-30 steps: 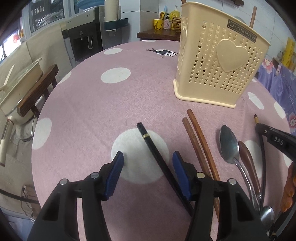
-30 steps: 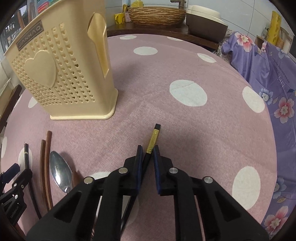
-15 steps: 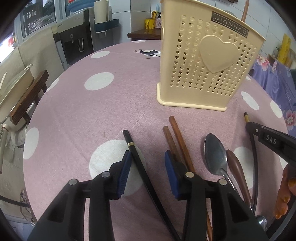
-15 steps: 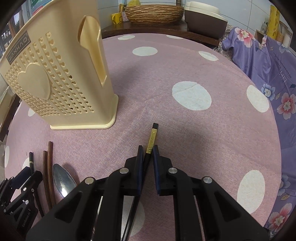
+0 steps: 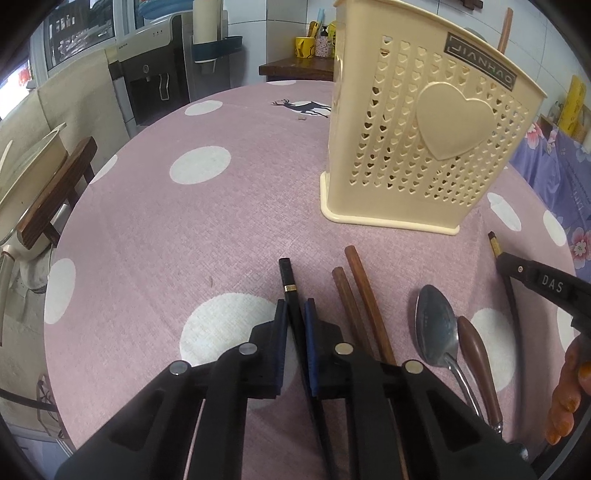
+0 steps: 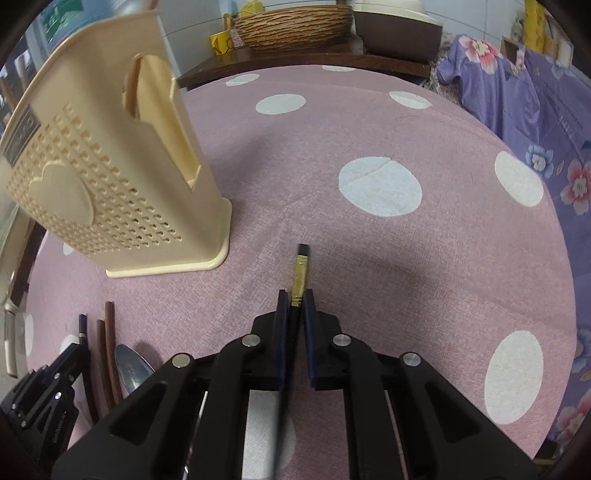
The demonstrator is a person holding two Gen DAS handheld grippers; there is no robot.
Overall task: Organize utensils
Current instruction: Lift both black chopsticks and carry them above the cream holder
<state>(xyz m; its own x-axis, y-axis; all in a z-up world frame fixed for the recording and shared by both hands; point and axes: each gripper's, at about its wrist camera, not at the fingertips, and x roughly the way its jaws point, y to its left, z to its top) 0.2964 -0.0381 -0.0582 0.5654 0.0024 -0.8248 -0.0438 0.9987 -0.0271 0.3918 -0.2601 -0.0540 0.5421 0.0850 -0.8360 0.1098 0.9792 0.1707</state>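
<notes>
My left gripper [image 5: 294, 312] is shut on a black chopstick [image 5: 287, 275] with a thin gold band, low over the pink dotted table. My right gripper [image 6: 295, 301] is shut on a second black chopstick [image 6: 300, 269] with a wide gold band. A cream perforated utensil holder [image 5: 424, 140] stands upright behind the utensils; it also shows in the right wrist view [image 6: 110, 177]. Two brown wooden chopsticks [image 5: 360, 291], a metal spoon [image 5: 434, 325] and a brown-handled utensil [image 5: 476, 350] lie on the table between the grippers. A brown stick stands in the holder.
The round table [image 5: 184, 229] has a pink cloth with white dots. A wooden chair [image 5: 51, 199] and a water dispenser [image 5: 151, 74] stand to the left. A sideboard with a woven basket [image 6: 291, 22] is behind. A purple floral cloth [image 6: 535, 110] hangs to the right.
My left gripper has moved forward over the black chopstick and closed on it. My right gripper stays shut on its chopstick and has shifted slightly.
</notes>
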